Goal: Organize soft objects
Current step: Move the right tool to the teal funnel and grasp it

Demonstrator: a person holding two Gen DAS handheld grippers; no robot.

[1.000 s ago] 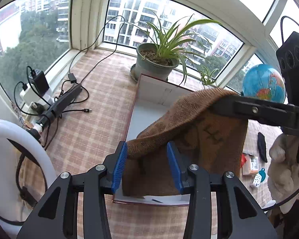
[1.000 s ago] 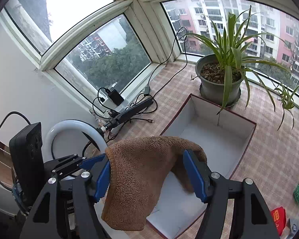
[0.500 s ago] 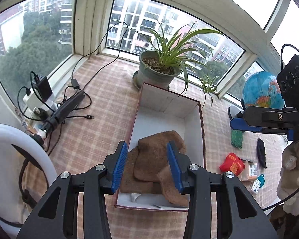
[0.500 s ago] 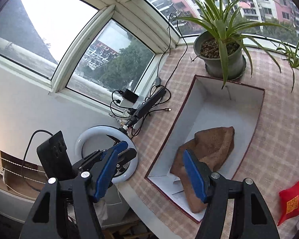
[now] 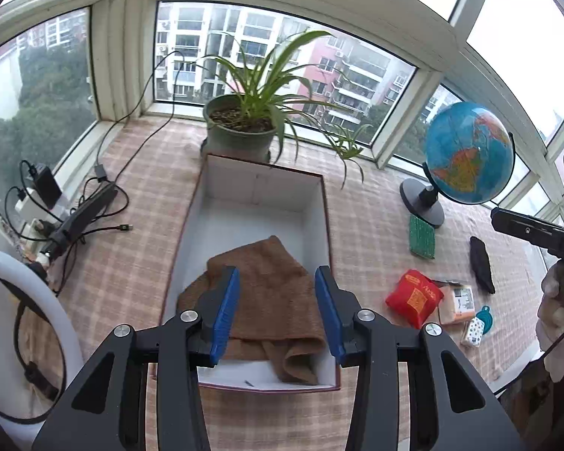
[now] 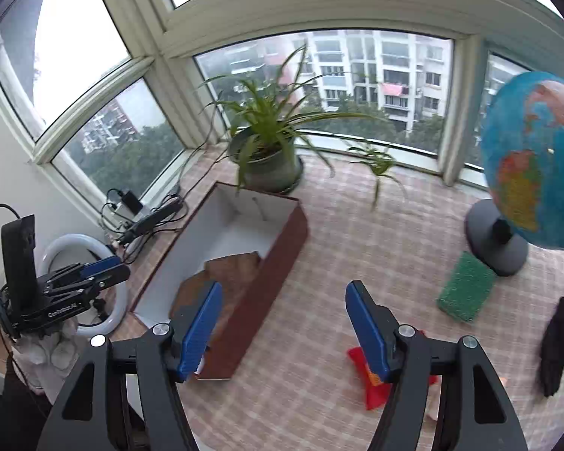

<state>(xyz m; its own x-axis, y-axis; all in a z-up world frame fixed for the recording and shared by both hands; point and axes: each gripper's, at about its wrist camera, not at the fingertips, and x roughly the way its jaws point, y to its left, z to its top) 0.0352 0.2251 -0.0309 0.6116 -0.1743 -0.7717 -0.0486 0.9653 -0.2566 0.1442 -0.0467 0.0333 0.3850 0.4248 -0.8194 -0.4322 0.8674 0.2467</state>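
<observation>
A brown towel [image 5: 267, 285] lies crumpled in the near end of the white-lined box [image 5: 255, 203]; it also shows in the right wrist view [image 6: 229, 270] inside the box [image 6: 278, 263]. My left gripper [image 5: 277, 310] is open and empty, held above the towel. My right gripper [image 6: 284, 330] is open and empty, over the checked cloth right of the box. A red pouch [image 5: 413, 298] [image 6: 368, 379], a green sponge [image 5: 422, 231] [image 6: 466, 287] and a black cloth item [image 5: 481, 265] [image 6: 556, 345] lie on the cloth to the right.
A potted plant [image 5: 240, 131] stands behind the box and a globe [image 5: 466, 154] at the right. Power strips and cables [image 5: 75, 214] lie at the left, with a white ring light [image 5: 18, 330] near the left edge. Small packets [image 5: 458, 304] lie by the red pouch.
A second ago both grippers held the brown towel over the box. It was let go and now lies in the box. My right gripper has swung right, toward the globe.
</observation>
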